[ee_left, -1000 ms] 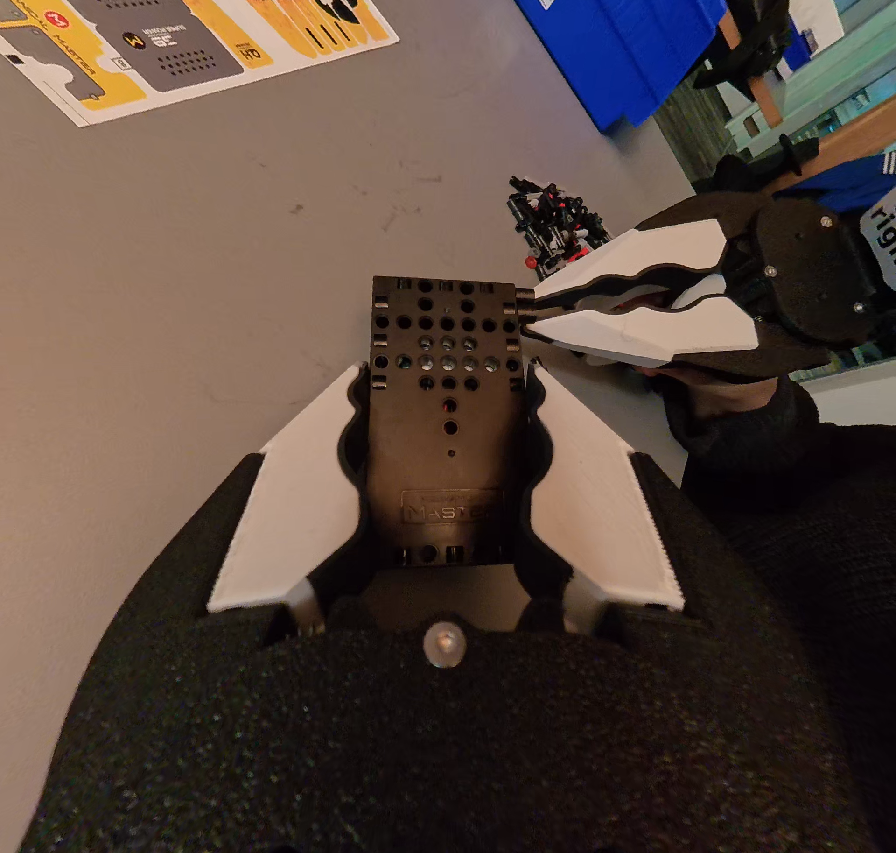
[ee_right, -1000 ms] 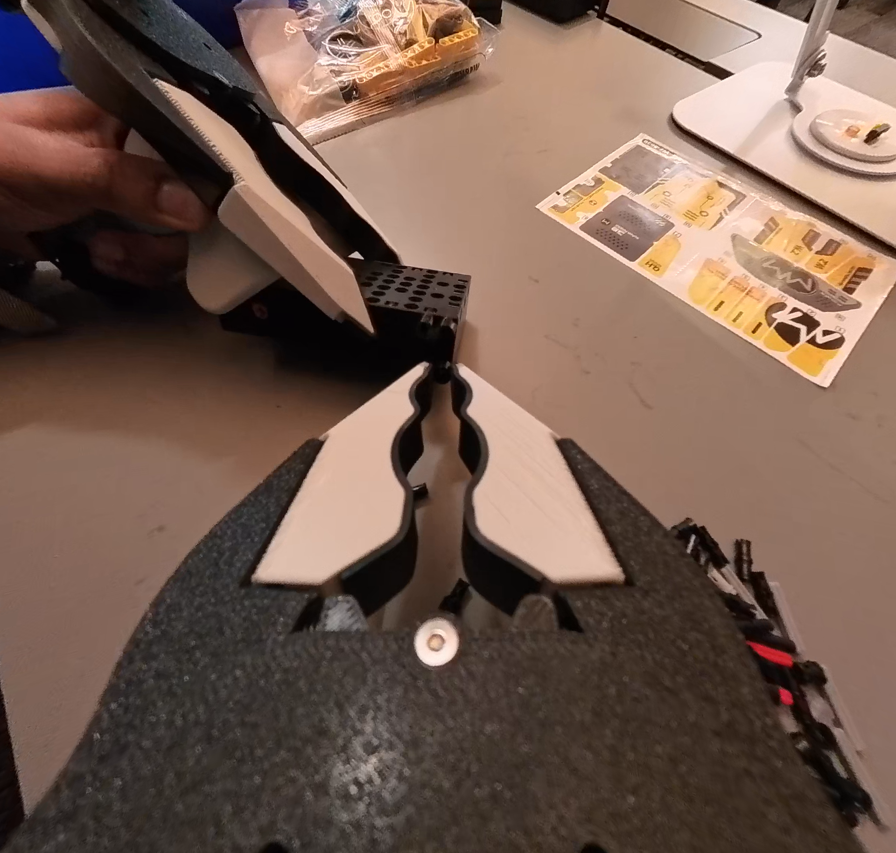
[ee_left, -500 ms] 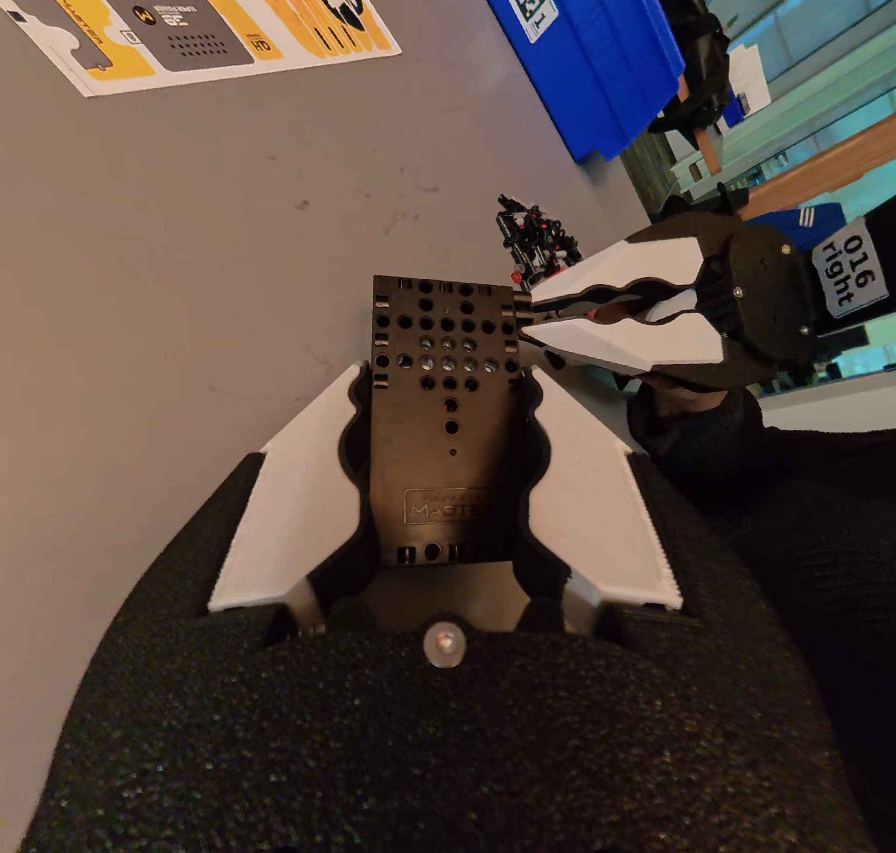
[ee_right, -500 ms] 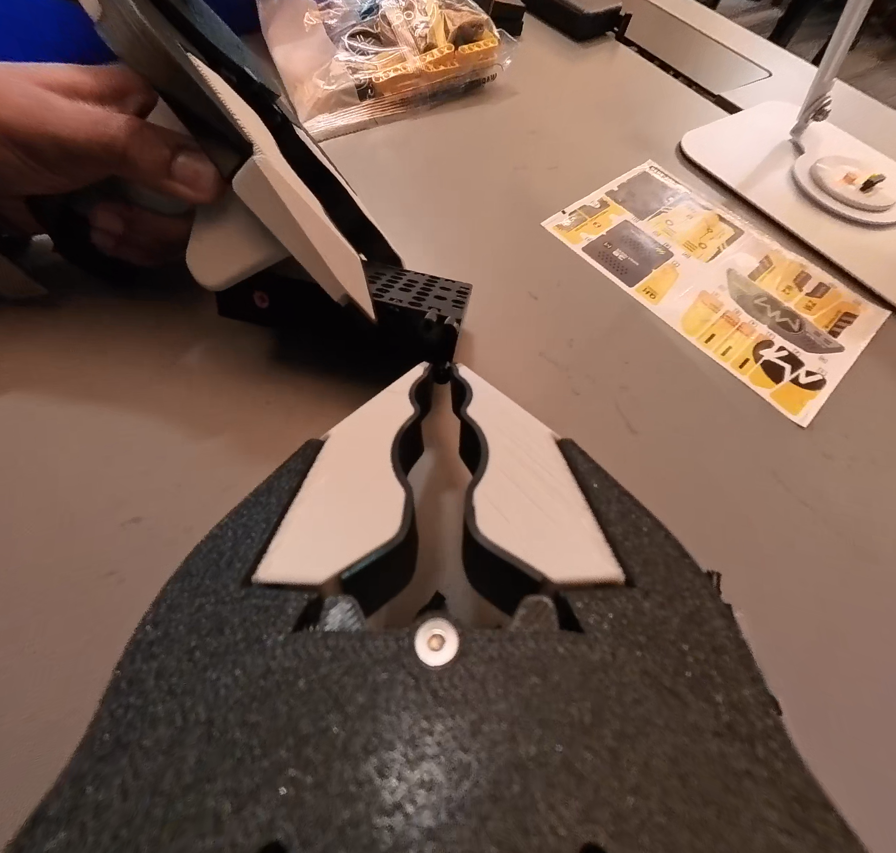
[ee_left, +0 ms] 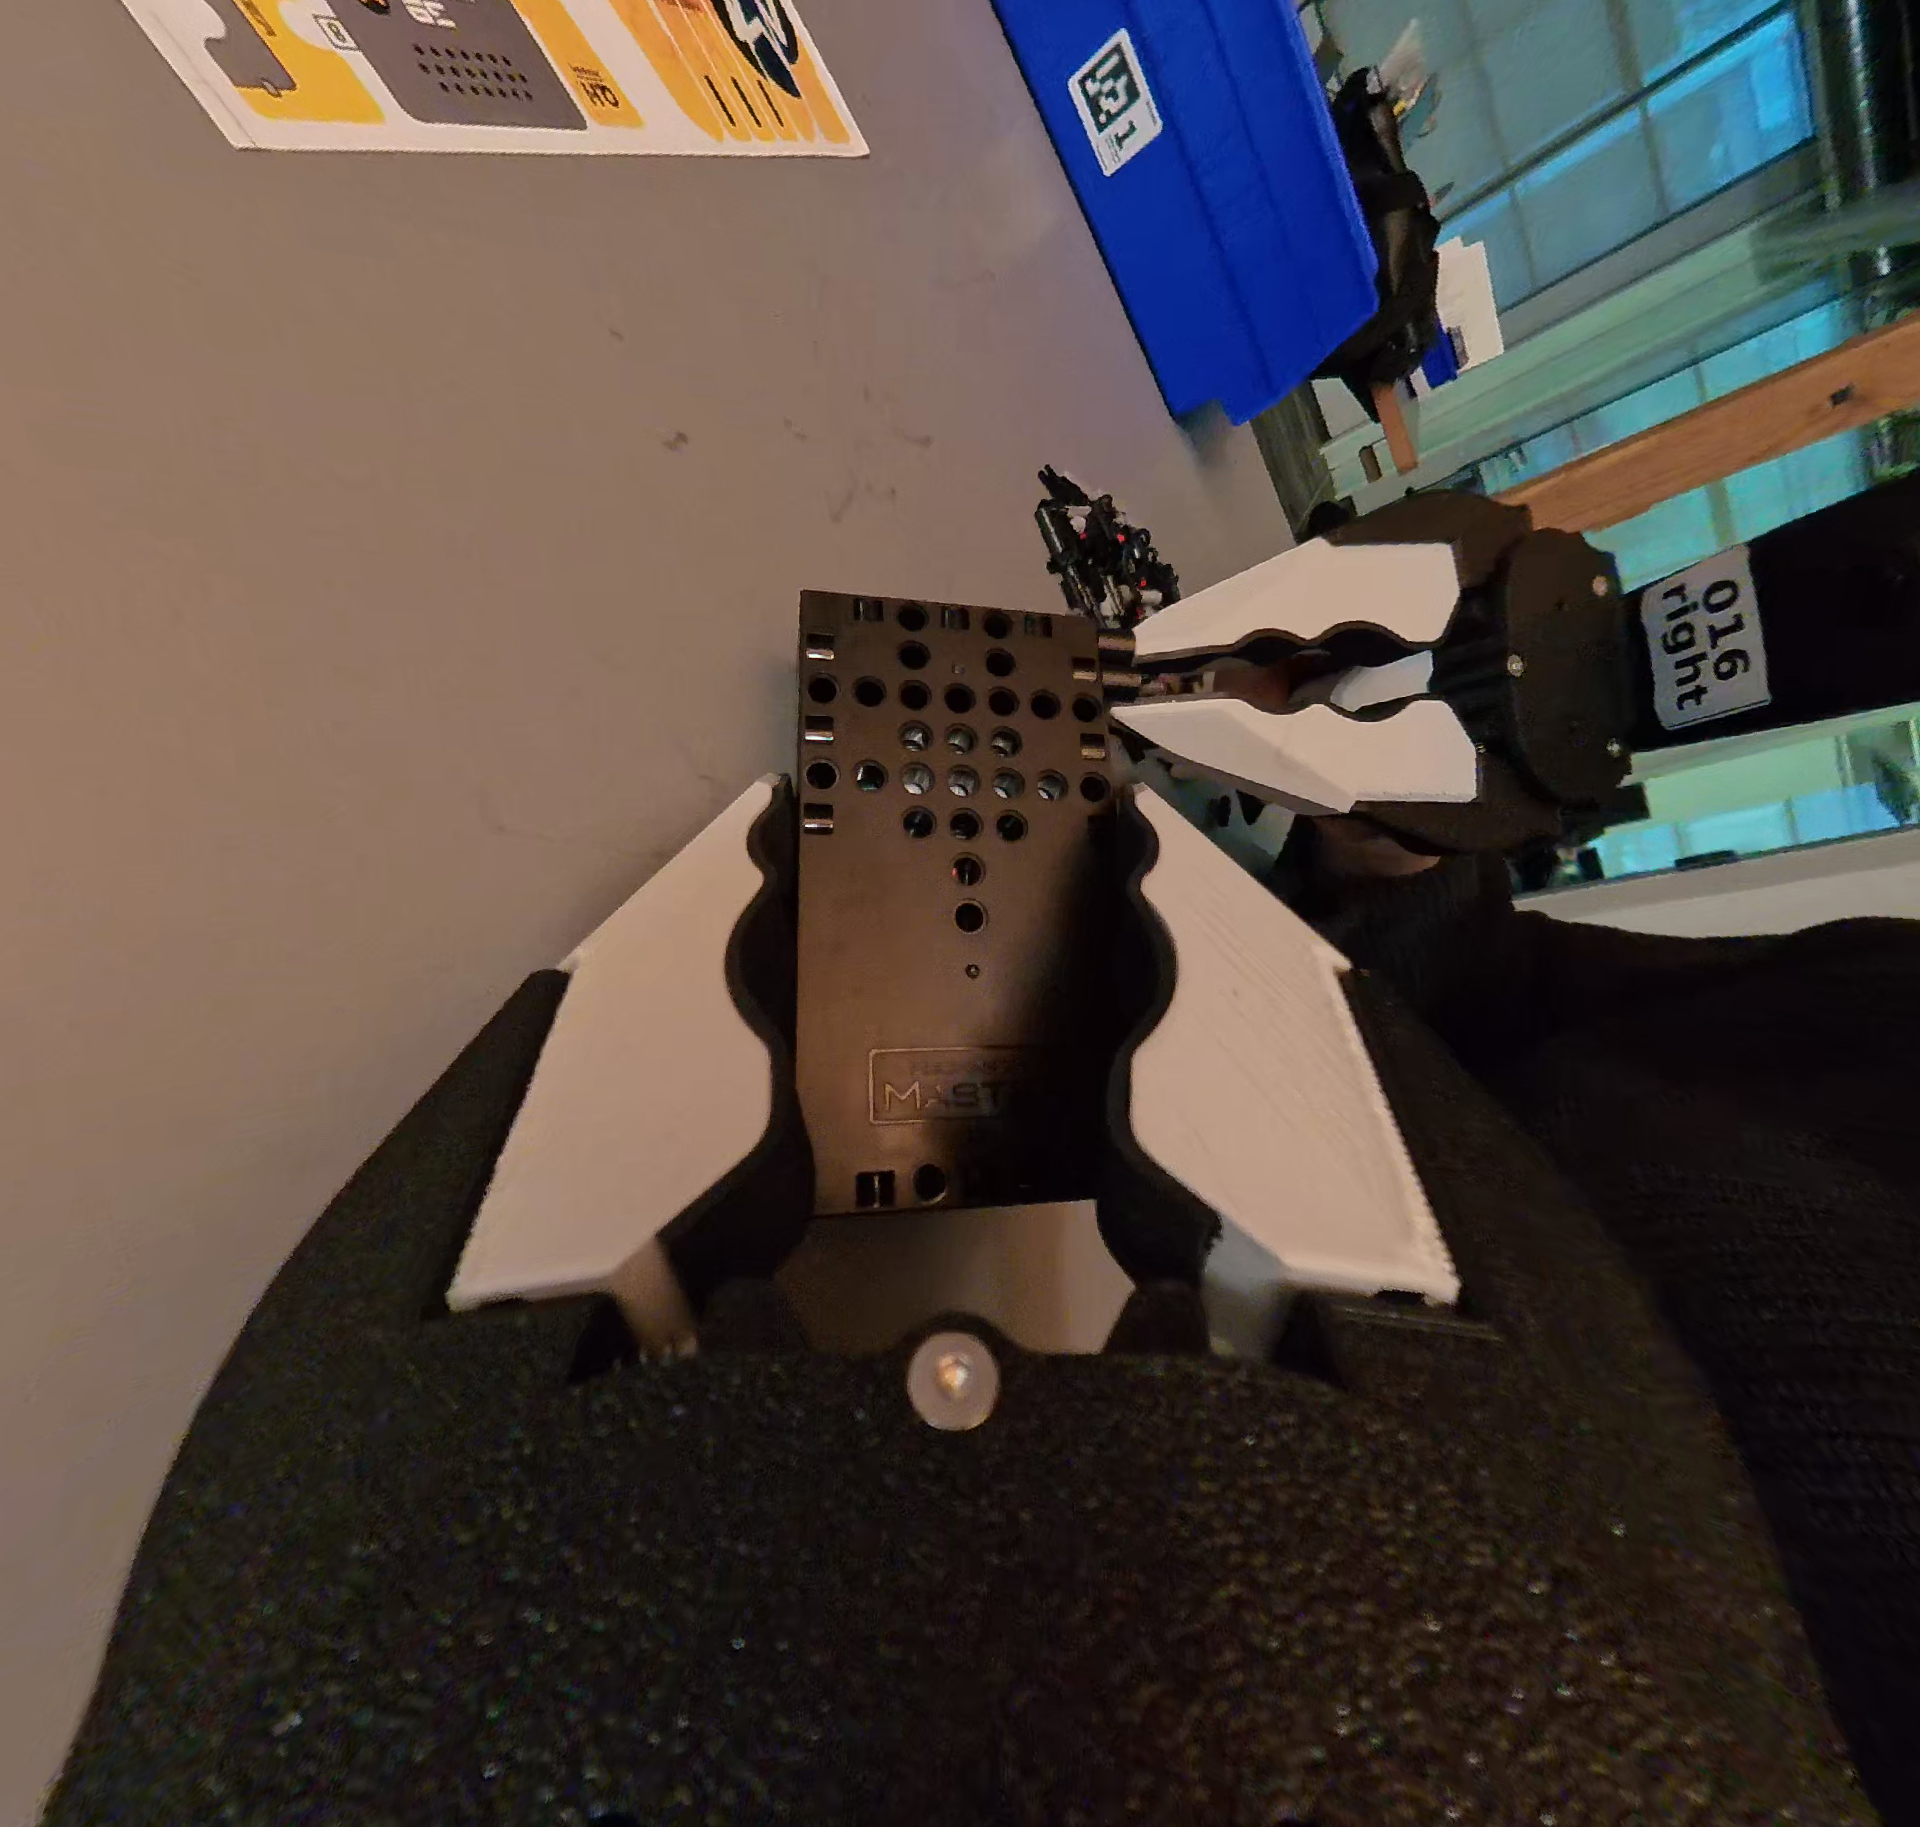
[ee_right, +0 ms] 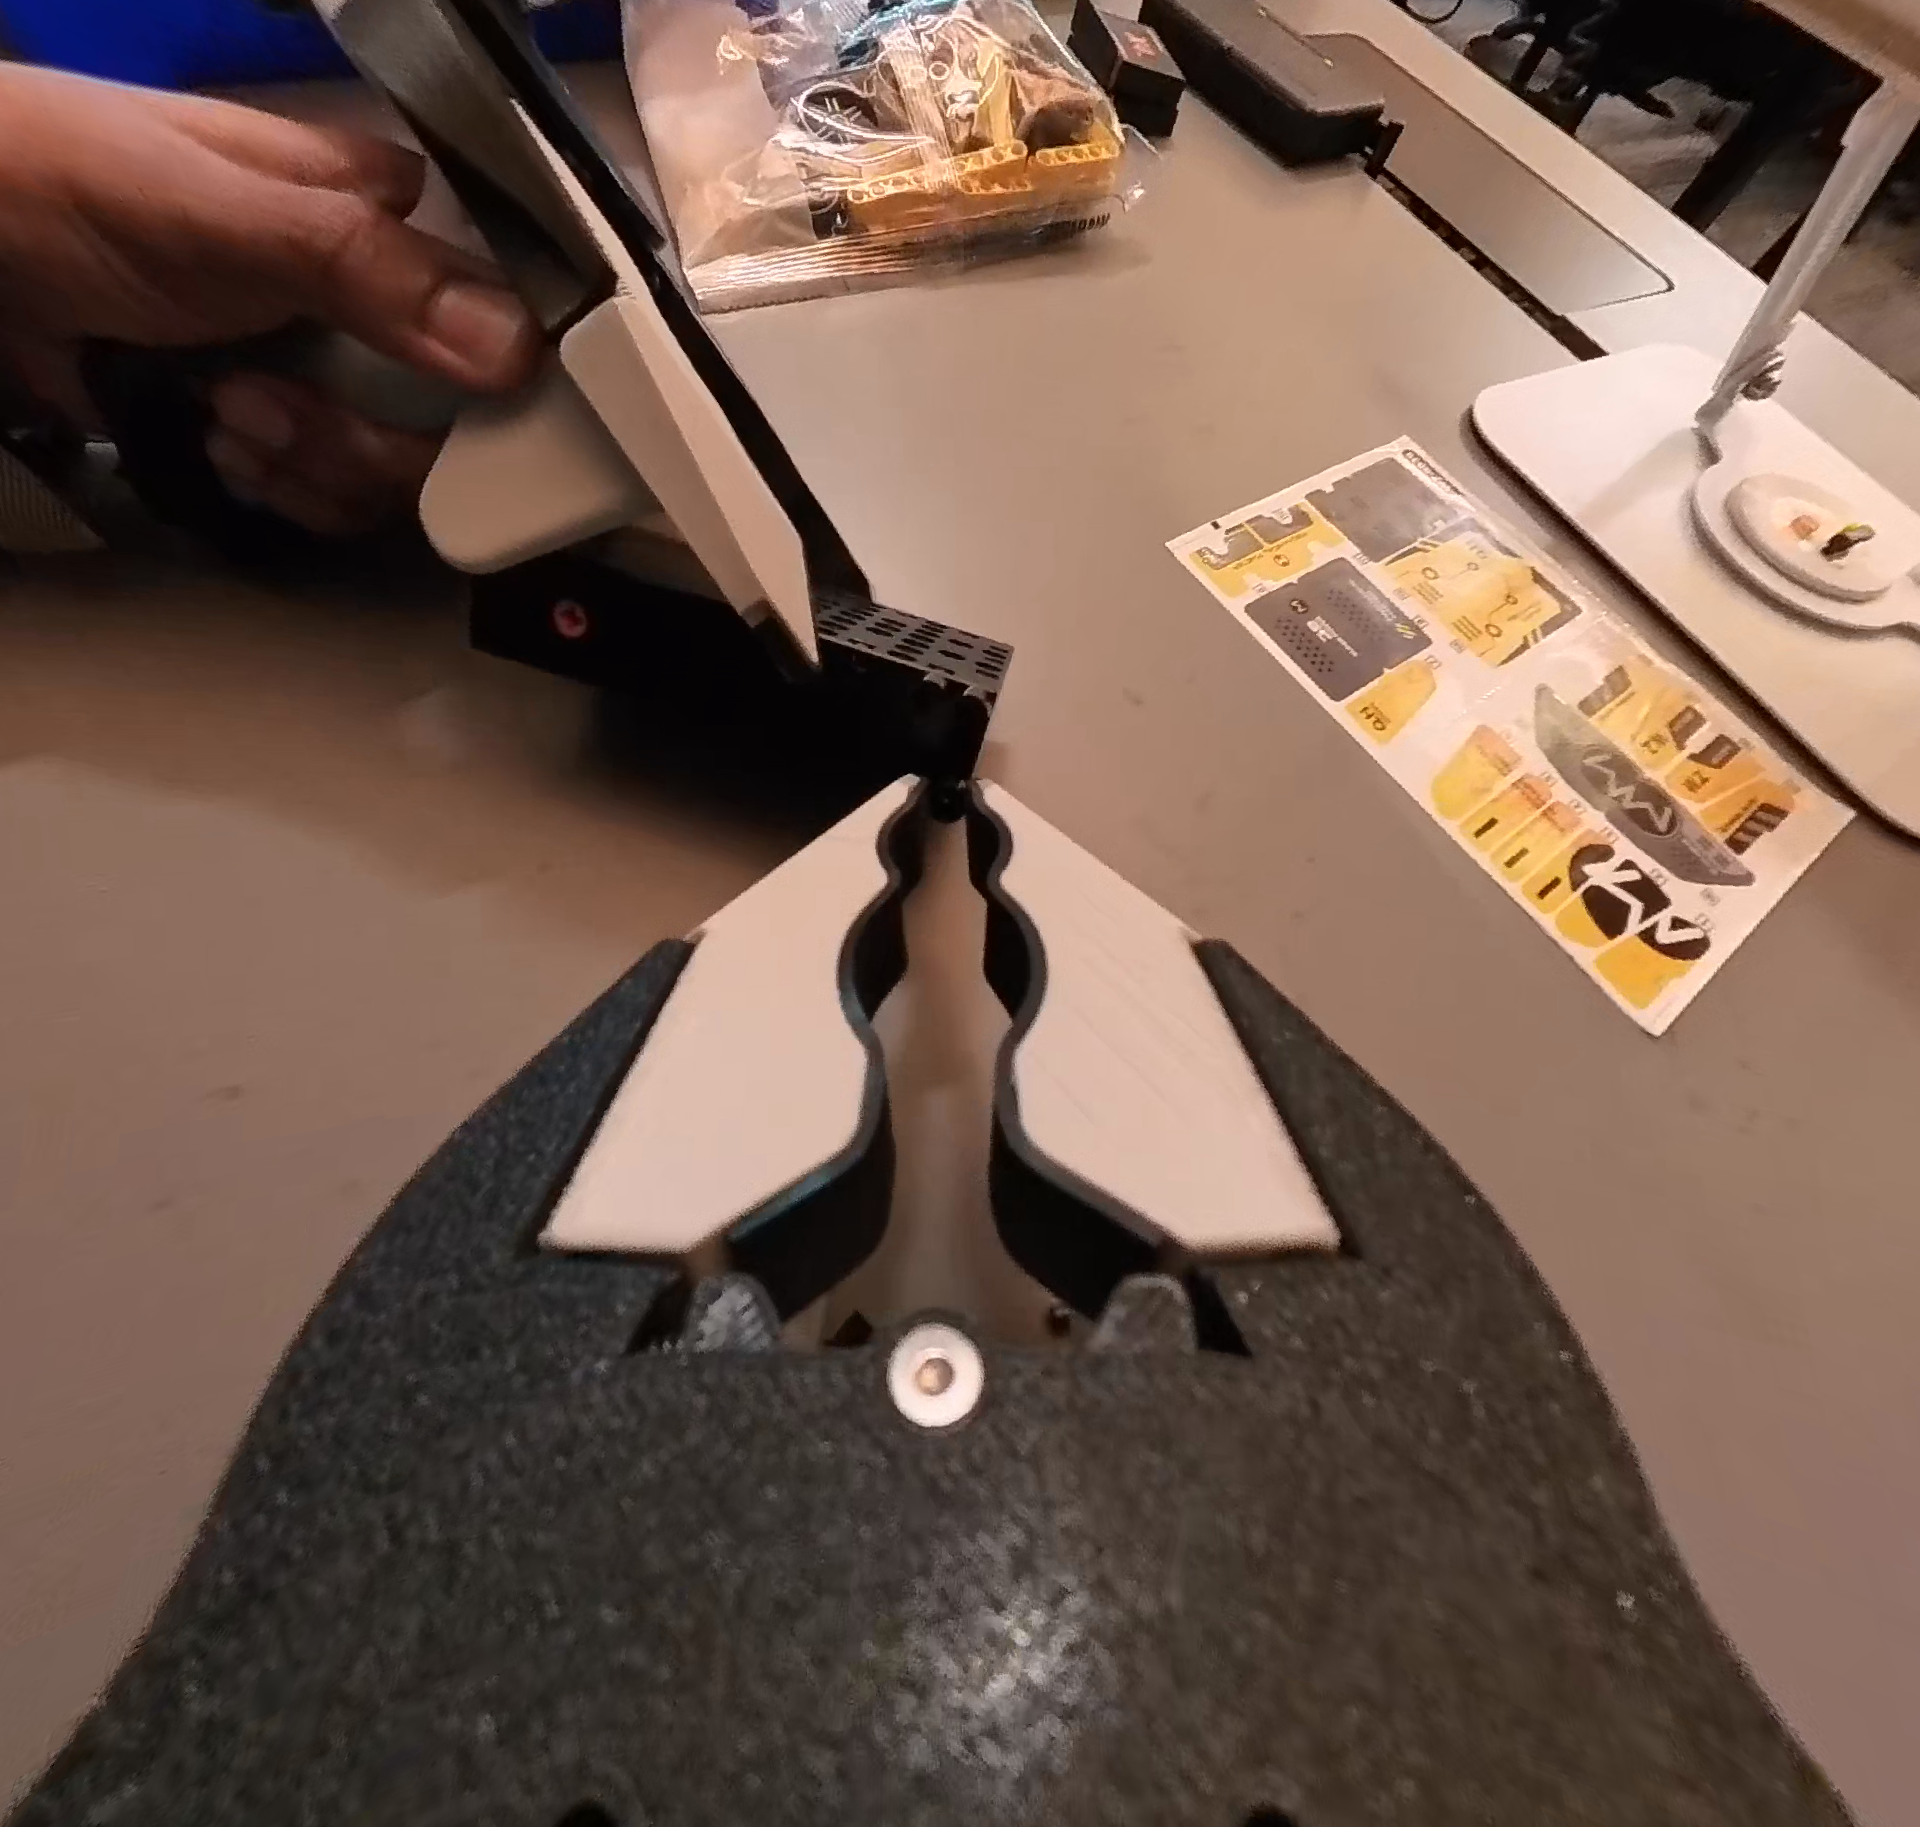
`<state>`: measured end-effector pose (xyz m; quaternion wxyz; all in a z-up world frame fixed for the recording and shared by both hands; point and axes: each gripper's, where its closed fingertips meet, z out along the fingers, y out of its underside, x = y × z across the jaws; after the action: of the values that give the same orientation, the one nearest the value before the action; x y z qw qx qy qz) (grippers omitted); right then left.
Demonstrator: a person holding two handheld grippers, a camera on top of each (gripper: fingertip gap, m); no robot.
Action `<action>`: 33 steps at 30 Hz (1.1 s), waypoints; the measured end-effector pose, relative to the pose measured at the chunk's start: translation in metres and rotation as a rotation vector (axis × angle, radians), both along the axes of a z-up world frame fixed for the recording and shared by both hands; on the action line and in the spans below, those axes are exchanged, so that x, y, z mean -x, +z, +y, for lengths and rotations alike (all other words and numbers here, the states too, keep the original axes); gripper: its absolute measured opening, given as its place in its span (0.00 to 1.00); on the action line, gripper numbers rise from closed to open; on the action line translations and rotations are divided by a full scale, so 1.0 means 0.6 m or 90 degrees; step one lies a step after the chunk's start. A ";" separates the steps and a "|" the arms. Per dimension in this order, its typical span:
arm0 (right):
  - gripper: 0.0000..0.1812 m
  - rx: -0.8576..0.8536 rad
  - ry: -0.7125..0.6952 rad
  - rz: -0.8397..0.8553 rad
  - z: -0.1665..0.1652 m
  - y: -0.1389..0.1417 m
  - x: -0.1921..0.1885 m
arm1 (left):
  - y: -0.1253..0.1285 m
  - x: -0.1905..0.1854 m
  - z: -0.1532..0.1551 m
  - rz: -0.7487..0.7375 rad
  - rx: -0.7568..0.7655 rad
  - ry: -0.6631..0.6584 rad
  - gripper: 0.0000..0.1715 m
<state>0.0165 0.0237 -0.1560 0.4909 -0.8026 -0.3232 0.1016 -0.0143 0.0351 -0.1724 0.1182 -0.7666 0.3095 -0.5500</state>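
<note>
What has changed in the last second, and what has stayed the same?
Little changed: the right gripper stays shut on a small black pin at the edge of the black block, and the left gripper stays shut on that block. The views shifted slightly. The sticker sheet and parts bag lie unmoved.

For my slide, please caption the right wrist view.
Right gripper pinches a small black pin against the perforated black block.
</note>
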 end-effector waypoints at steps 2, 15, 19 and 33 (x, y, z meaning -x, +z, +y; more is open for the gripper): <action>0.04 -0.001 0.005 -0.004 0.002 0.001 0.001 | 0.001 0.000 0.001 -0.003 0.007 0.002 0.35; 0.04 0.019 -0.016 -0.110 0.005 -0.046 -0.010 | -0.001 0.005 0.008 0.022 -0.086 -0.007 0.33; 0.04 0.026 -0.015 -0.094 0.005 -0.044 -0.009 | 0.009 0.004 0.009 0.006 -0.108 -0.001 0.34; 0.04 0.006 0.001 -0.065 -0.005 -0.025 0.009 | 0.065 0.050 -0.007 0.073 -0.416 0.086 0.34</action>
<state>0.0111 0.0210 -0.1712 0.4695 -0.8089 -0.3484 0.0625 -0.0446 0.0311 -0.1334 0.3765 -0.7366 0.4239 -0.3688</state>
